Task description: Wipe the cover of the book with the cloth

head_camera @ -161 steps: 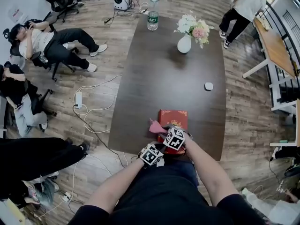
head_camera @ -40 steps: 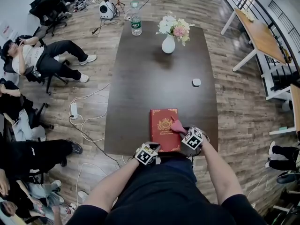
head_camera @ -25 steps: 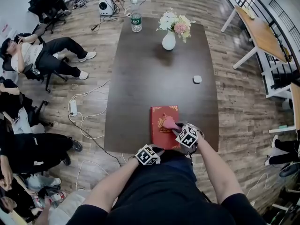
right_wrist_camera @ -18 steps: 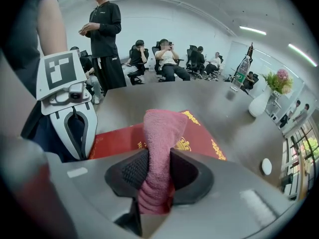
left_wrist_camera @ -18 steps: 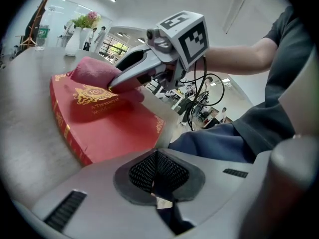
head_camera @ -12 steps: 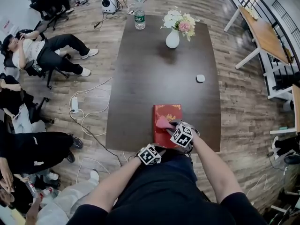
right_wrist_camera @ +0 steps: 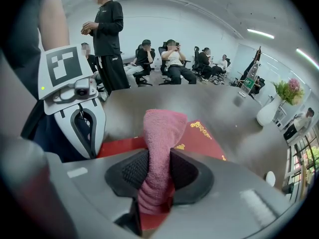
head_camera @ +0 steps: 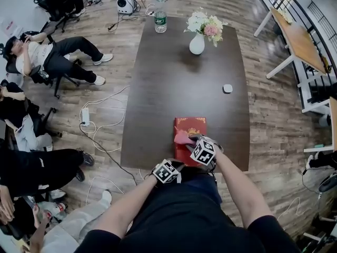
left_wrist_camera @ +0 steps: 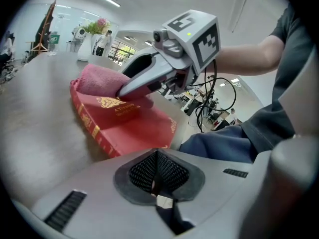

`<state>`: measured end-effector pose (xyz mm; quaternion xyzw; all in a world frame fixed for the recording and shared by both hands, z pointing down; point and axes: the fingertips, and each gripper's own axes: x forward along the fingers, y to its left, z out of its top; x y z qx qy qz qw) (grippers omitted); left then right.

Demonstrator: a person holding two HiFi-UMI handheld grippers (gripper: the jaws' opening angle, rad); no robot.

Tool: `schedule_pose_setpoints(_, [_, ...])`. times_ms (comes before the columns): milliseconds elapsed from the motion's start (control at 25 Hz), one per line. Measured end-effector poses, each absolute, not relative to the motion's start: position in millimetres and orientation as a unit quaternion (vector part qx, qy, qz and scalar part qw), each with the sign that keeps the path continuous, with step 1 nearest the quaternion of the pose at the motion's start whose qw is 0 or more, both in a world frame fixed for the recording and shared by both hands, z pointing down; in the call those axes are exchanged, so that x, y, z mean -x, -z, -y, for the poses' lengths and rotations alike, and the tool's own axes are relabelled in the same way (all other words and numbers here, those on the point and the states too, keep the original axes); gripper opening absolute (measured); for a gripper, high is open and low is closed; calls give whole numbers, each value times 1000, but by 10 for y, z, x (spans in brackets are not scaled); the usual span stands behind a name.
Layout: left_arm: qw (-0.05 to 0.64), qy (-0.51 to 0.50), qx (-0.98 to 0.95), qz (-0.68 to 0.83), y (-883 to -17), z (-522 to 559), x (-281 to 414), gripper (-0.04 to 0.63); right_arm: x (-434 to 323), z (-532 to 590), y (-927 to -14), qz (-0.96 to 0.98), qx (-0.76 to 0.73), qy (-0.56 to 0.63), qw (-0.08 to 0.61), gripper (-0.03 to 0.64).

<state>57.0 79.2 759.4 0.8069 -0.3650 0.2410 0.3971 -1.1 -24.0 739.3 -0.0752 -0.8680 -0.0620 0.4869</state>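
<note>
Status: right tongs (right_wrist_camera: 158,173) are clamped tight on the cloth (right_wrist_camera: 162,128), gripped about mid-length. Its free end sticks out ahead and lies on the book (right_wrist_camera: 202,133). The left tongs (left_wrist_camera: 157,176) are fully closed with nothing between them. They sit at the near edge of the desk (head_camera: 184,78), just off the book's near-left corner (can't tell if they touch it).

Book: red hardcover with gold ornament and lettering on the cover and gold bands on the spine. It lies flat, cover up, spine to the left, at the near edge of the desk, right of centre. The cloth sits on the left-middle of the cover.

Handling, my read:
- Book is stiff, flat and probably fairly heavy. The cover looks smooth, and so does the dark desk top, so it could slide under a sideways wipe.
- To steady it, press down on the near-left corner or the spine edge. Don't try to pinch it.
- Cloth is pink terry rolled into a thick wad: soft, light and squashy. The meshed pads (right_wrist_camera: 130,173) should hold it fine.
- Grip close to the working end, or it'll fold over.
- Go easy on the gold embossing.

Also on the desk, all well apart from the book: a white vase (head_camera: 197,44) of flowers and a bottle (head_camera: 160,20) at the far end, and a small white puck (head_camera: 227,88) to the right.
</note>
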Motion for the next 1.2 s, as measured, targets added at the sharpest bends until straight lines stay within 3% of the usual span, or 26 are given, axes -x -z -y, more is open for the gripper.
schedule_pose_setpoints(520, [418, -247, -824, 291, -7599, -1138, -712, -5, 81, 193, -7405, 871, 75, 59, 483, 121])
schedule_pose_setpoints(880, [381, -282, -806, 355, -7679, -1020, -602, -5, 58, 158, -7414, 870, 77, 59, 483, 121])
schedule_pose_setpoints(1200, [392, -280, -788, 385, -7723, -977, -367, -5, 192, 132, -7392, 871, 85, 66, 478, 121])
